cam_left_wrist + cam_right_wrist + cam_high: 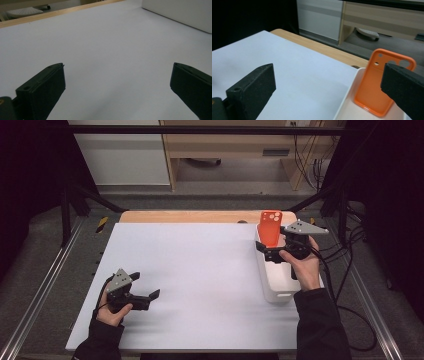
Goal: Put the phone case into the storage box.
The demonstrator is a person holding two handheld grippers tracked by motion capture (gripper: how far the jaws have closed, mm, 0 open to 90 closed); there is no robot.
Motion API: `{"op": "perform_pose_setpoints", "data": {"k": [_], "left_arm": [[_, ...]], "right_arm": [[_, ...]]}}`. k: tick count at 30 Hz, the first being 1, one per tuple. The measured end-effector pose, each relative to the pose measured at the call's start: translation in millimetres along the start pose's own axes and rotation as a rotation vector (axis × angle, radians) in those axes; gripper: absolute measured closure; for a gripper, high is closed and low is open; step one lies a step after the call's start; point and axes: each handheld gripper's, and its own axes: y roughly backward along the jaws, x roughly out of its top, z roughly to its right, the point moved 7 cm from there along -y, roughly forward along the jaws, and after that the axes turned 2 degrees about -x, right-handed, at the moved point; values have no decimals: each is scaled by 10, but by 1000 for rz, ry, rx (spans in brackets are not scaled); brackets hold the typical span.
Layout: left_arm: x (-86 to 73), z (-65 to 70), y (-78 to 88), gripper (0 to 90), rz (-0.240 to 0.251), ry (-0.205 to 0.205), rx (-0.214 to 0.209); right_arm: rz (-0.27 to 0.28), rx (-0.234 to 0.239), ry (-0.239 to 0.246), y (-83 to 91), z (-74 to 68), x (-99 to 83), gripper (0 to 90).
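- The phone case (270, 228) stands upright on its lower end inside the far end of the white bin (274, 287), leaning against the bin's wall; this position keeps its upper half above the rim, where jaws can reach it
- The right gripper (267, 251) hovers over the bin, just beside the case; its jaws are spread wide with nothing between them; in the right gripper view the case (377, 85) sits next to the right-hand jaw and outside the gap, so no grip exists yet
- Judgement: the work in hand is either a pick from the bin or a release into it; the pictures do not settle which
- The left gripper (150, 296) rests low over the near left part of the table (200, 275), well apart from the bin; its jaws are also spread and empty, which suggests a waiting role
- Materials: the case is orange, thin, matte, probably soft rubber or plastic; it has rounded corners, a raised edge and round camera holes near the top
- The bin is a long smooth plastic box with straight walls and a rolled rim; the table has a flat pale top with a wooden strip (200, 216) along its far edge
- The jaws are black blocks with blunt faces; a thin flexible wall may bend under them
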Motion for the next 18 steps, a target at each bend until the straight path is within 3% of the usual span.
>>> {"op": "perform_pose_setpoints", "data": {"k": [11, 18], "left_arm": [[5, 4, 5, 0, 2, -4, -1], [6, 10, 3, 0, 2, -4, -3]], "right_arm": [[19, 94, 45, 222, -211, -200, 4], [16, 133, 47, 338, -210, -411, 4]]}}
